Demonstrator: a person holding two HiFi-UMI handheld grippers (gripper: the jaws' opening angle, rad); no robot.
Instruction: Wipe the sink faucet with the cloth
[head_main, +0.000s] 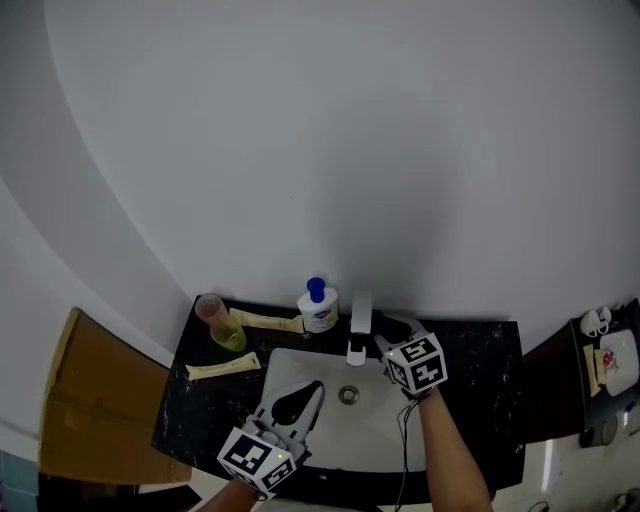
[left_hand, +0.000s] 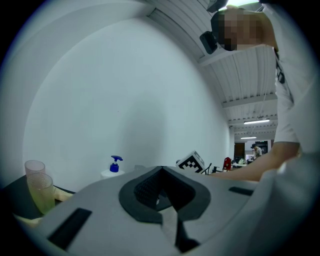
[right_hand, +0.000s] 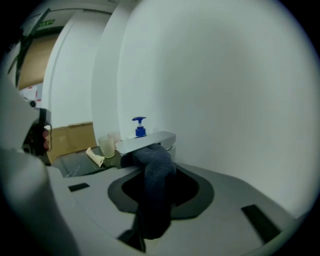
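Note:
The white faucet (head_main: 359, 326) stands at the back of the sink (head_main: 385, 430); its flat spout (right_hand: 148, 140) reaches over the basin. My right gripper (head_main: 392, 342) is just right of the faucet, shut on a dark blue cloth (right_hand: 152, 182). The cloth's top end presses against the underside of the spout. In the head view only a dark bit of cloth (head_main: 398, 325) shows beside the faucet. My left gripper (head_main: 303, 395) hovers over the basin's front left, jaws together and holding nothing (left_hand: 159, 189).
A soap pump bottle (head_main: 318, 306) stands left of the faucet on the black counter (head_main: 480, 380). Further left are two plastic cups (head_main: 220, 322) and two cream tubes (head_main: 225, 370). A cardboard box (head_main: 90, 400) sits beyond the counter's left end. The drain (head_main: 348, 395) is mid-basin.

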